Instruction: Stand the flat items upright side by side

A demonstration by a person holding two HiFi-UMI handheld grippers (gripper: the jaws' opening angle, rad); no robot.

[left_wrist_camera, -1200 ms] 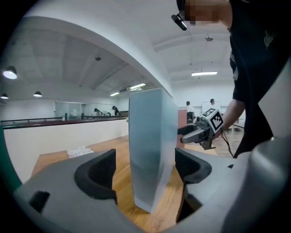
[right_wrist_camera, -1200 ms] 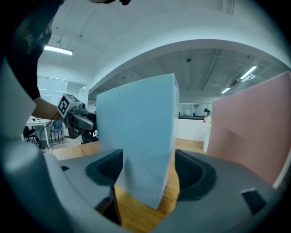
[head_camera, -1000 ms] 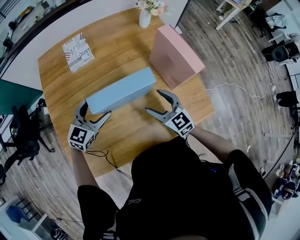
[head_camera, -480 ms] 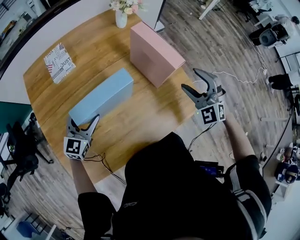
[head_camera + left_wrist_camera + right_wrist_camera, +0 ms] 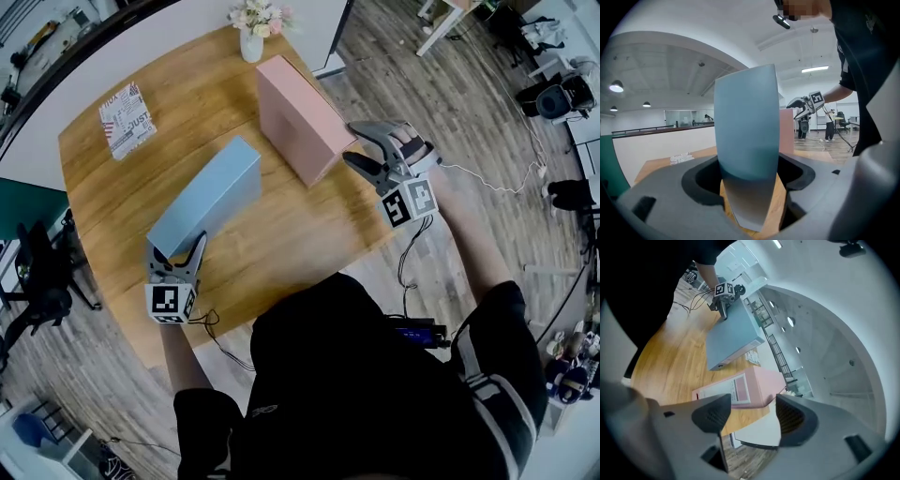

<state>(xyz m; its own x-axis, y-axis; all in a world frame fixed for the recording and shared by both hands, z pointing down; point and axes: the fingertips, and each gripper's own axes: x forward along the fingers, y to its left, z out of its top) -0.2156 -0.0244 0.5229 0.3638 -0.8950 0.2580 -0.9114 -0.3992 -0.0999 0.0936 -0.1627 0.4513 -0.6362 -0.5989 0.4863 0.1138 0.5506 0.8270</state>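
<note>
Head view: the blue box (image 5: 206, 197) stands on edge, with the pink box (image 5: 298, 117) upright just beyond it.

Left gripper view: the left gripper (image 5: 750, 180) straddles the blue box's end, jaws apart and the pads seemingly clear of it.

Right gripper view: the right gripper (image 5: 752, 416) is closing with nothing between its jaws.

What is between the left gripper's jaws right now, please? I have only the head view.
Observer: In the left gripper view, the narrow end of the blue box stands between the left gripper's jaws; whether the pads press on it, I cannot tell.
Operator: Thank you. Has the right gripper got the pink box?
Observer: No. In the right gripper view its jaws are closing with nothing between them; the pink box lies just beyond the tips.
Operator: Is there anything on that box's end?
Observer: A white label on the face turned toward the gripper.
</note>
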